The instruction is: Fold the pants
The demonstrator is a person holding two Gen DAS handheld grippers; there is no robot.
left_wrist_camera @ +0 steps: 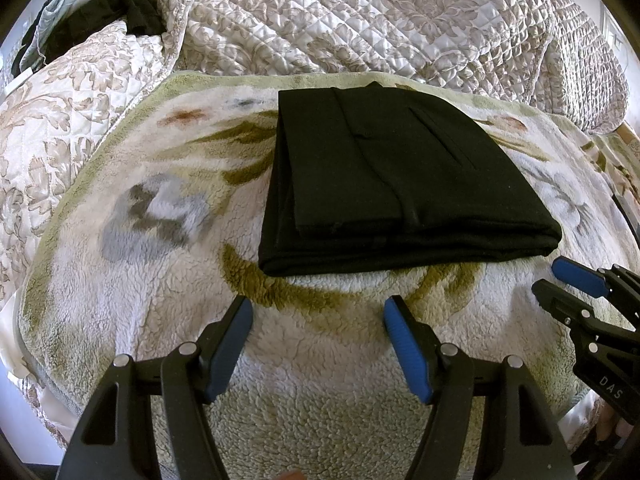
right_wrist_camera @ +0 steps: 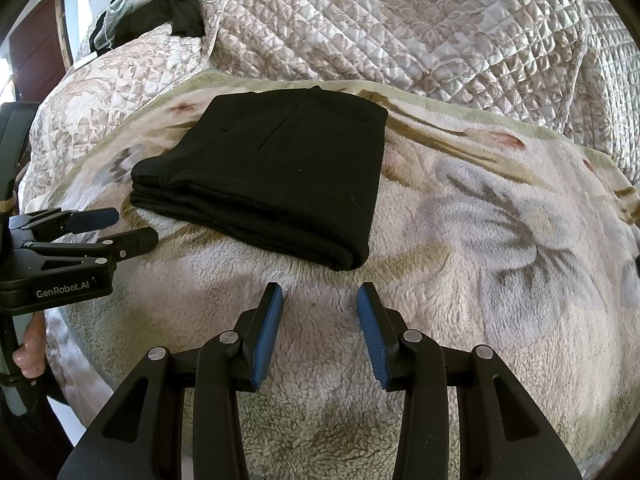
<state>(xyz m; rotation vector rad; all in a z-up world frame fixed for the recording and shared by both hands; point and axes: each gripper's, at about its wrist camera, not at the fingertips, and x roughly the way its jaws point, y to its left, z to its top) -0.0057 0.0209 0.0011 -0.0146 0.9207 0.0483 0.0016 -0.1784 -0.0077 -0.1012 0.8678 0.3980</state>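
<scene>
Black pants [left_wrist_camera: 392, 176] lie folded into a flat rectangular stack on a fluffy floral blanket [left_wrist_camera: 160, 280]; they also show in the right wrist view [right_wrist_camera: 272, 176]. My left gripper [left_wrist_camera: 318, 308] is open and empty, just short of the stack's near edge. My right gripper [right_wrist_camera: 320, 294] is open and empty, just short of the stack's near right corner. The right gripper shows at the right edge of the left wrist view [left_wrist_camera: 560, 280]. The left gripper shows at the left edge of the right wrist view [right_wrist_camera: 132, 226].
The blanket [right_wrist_camera: 480, 240] lies on a bed with a quilted beige floral bedspread [left_wrist_camera: 360, 16]. Dark and grey clothes [left_wrist_camera: 120, 4] are piled at the far left by a pillow. The bed's edge falls away at the left and at the near side.
</scene>
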